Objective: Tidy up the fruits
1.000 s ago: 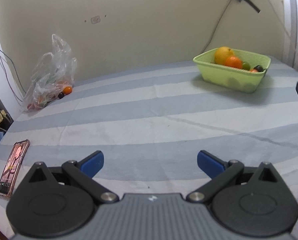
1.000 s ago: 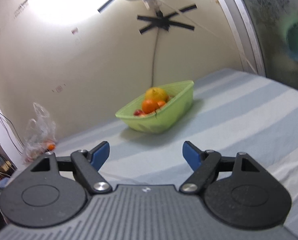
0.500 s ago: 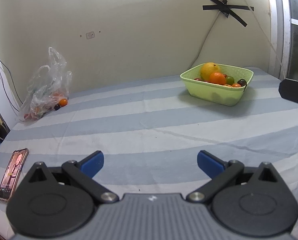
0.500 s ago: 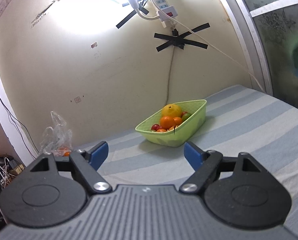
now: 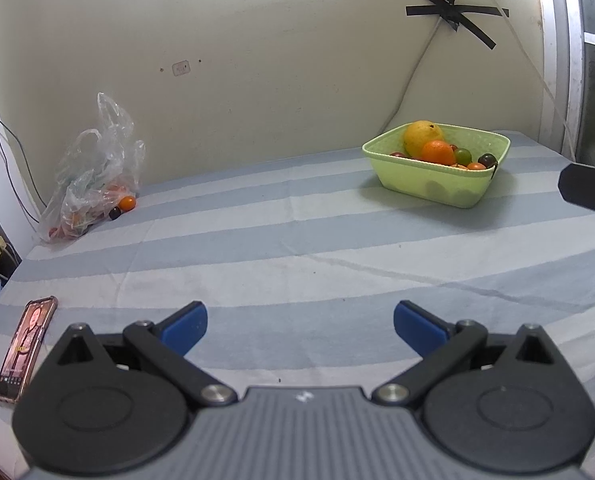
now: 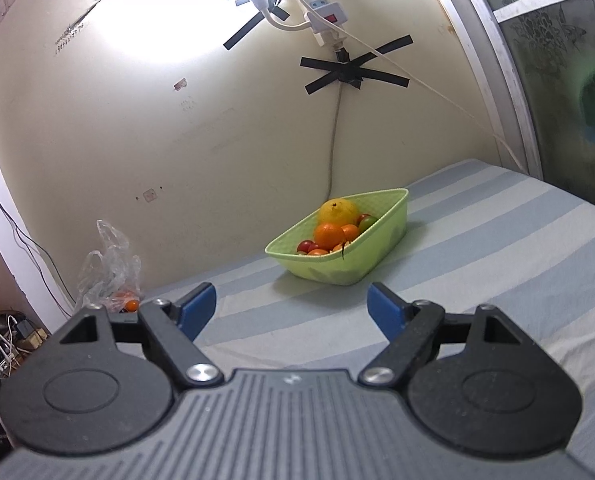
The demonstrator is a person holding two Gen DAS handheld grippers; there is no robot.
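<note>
Your left gripper (image 5: 300,322) and right gripper (image 6: 292,307) both gape wide, holding nothing; the green basket (image 5: 437,182) (seemingly citrus-filled) sits well ahead.

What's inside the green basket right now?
In the green basket: a big yellow fruit, an orange, a green fruit, a dark one and small red ones. Anything beneath the pile is covered.
</note>
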